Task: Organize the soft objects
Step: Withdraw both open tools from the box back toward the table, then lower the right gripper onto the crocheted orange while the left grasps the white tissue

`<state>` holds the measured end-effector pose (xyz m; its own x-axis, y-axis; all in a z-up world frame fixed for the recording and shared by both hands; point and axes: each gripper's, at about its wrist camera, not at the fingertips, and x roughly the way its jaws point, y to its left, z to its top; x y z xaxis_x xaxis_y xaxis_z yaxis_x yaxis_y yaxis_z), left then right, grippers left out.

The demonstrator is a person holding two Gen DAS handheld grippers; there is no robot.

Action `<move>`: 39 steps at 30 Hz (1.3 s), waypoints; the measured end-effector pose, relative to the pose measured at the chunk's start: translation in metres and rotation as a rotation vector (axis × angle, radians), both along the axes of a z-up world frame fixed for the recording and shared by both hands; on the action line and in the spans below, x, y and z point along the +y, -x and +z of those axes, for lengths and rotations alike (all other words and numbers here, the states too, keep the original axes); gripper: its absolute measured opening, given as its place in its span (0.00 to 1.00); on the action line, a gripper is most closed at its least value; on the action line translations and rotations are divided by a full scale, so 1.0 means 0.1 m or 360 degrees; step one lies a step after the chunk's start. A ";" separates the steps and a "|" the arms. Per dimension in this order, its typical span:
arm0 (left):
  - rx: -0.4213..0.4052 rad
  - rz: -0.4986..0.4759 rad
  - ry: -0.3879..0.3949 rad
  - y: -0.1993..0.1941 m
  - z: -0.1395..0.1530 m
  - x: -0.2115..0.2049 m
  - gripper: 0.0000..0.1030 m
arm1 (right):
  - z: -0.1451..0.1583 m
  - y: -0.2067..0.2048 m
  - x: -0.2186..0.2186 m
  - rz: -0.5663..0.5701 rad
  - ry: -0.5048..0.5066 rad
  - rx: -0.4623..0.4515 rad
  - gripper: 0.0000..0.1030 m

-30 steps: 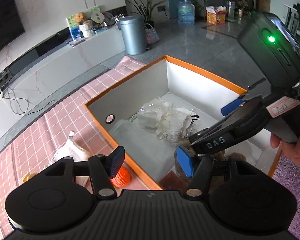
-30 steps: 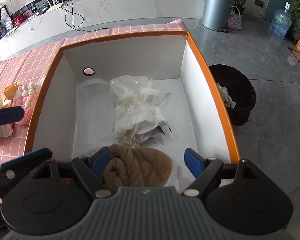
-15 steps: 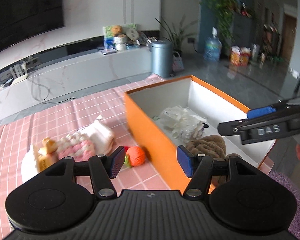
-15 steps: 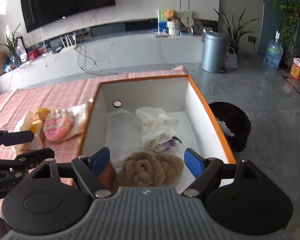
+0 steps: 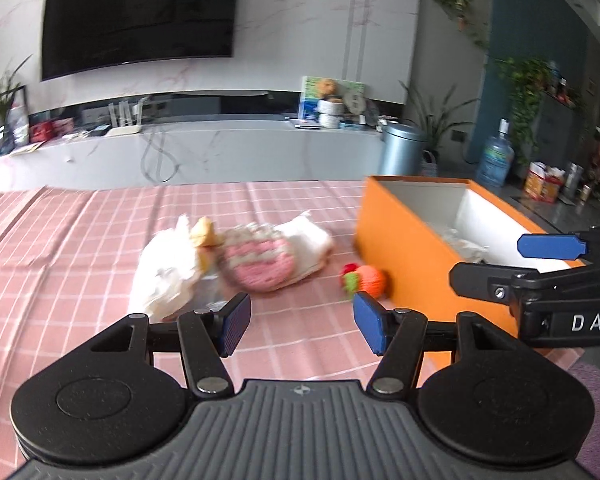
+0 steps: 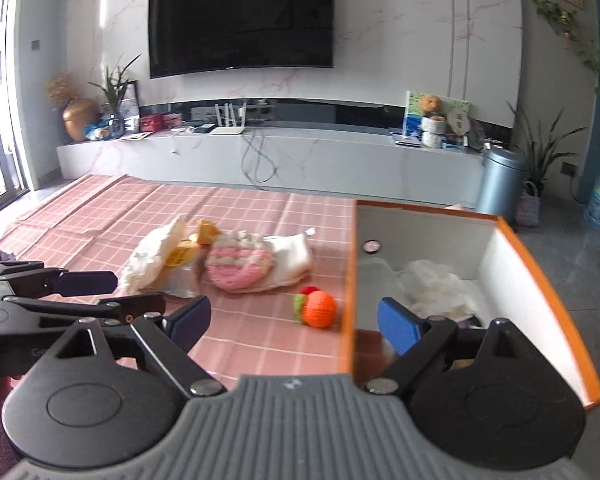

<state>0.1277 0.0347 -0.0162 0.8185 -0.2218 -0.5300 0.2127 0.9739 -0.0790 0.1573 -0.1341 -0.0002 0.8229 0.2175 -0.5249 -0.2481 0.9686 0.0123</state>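
we've pulled both tongs up out of the orange box [image 6: 540, 280] | left tongs [image 5: 300, 322] spread, right tongs [image 6: 296, 320] spread, both empty | next: orange knit ball [image 6: 320, 309] on desk [image 5: 100, 232]

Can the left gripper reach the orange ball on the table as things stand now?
Probably yes. The left gripper is open and empty, and the orange ball lies on the tablecloth just ahead, slightly right. The box stands close beside the ball, so the right side is tight.
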 end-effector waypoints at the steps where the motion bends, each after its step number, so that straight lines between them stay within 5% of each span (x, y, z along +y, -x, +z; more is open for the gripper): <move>1: 0.0002 0.0021 0.0003 0.01 -0.02 0.04 0.68 | -0.03 -0.02 0.07 0.0010 0.0001 0.0005 0.86; 9: -0.0029 0.0240 0.0016 -0.01 -0.19 0.43 0.74 | -0.31 -0.24 0.47 0.0061 0.0098 0.0059 0.68; 16: 0.0003 0.0350 -0.0006 -0.30 -0.32 0.67 0.81 | -0.48 -0.64 0.74 0.0069 0.0213 0.0097 0.65; 22: -0.0003 0.0375 -0.0046 -0.58 -0.40 0.72 0.83 | -0.70 -0.94 0.88 -0.0010 0.0596 0.0015 0.66; 30: 0.0000 0.0337 -0.0158 -0.85 -0.54 0.67 0.83 | -1.06 -1.23 0.98 -0.0085 0.0870 0.0030 0.61; 33: 0.0015 0.0316 -0.0199 -0.93 -0.59 0.68 0.80 | -1.19 -1.31 0.97 -0.0102 0.0927 0.0068 0.53; 39: 0.0044 0.0312 -0.0232 -1.05 -0.66 0.72 0.65 | -1.34 -1.35 1.01 -0.0122 0.1055 0.0050 0.53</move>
